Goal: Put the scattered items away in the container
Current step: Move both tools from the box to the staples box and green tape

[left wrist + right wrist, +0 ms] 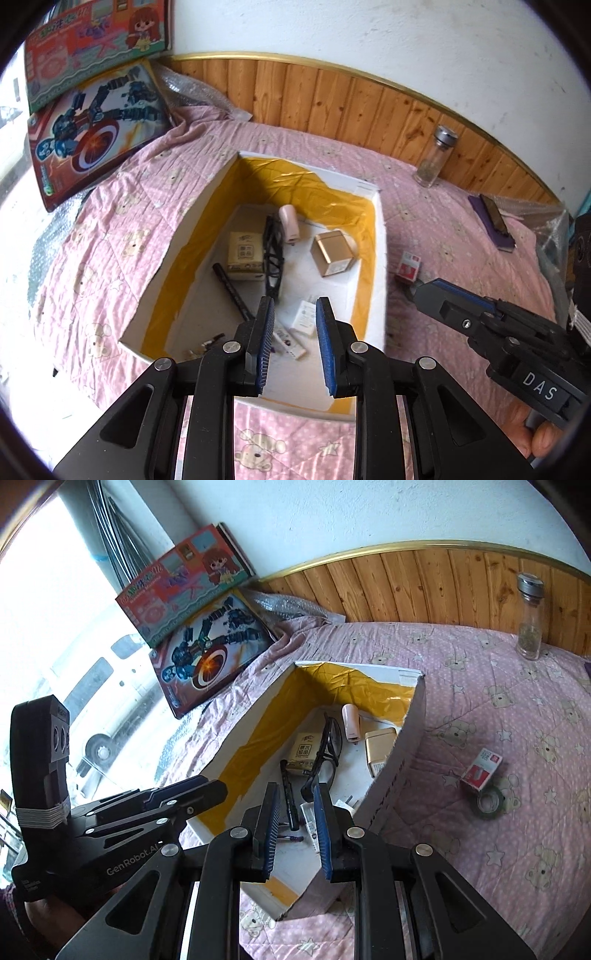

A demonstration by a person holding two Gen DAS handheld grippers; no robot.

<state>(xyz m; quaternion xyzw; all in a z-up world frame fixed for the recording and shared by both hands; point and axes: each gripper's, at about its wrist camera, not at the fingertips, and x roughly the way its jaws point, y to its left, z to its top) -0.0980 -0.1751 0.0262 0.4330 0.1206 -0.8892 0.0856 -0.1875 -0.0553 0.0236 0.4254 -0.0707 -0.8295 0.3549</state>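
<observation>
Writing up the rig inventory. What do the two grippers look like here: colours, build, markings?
Both match: matte black linkage arms with silver pivot pins and flat black jaws faced with ribbed blue pads. The left gripper, seen from the right wrist, bears white "GenRobot.AI" lettering and a black sensor block strapped with a pale band. The right gripper, seen from the left wrist, shows a white "DAS" label. No cables or sleeves are visible.

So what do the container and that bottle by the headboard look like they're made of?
Container: looks like white cardboard or foam board, matte, its inner walls lined with glossy, wrinkled yellow tape. Bottle: clear glass or hard plastic, since the contents show through, with a brushed metallic-looking cap.
</observation>
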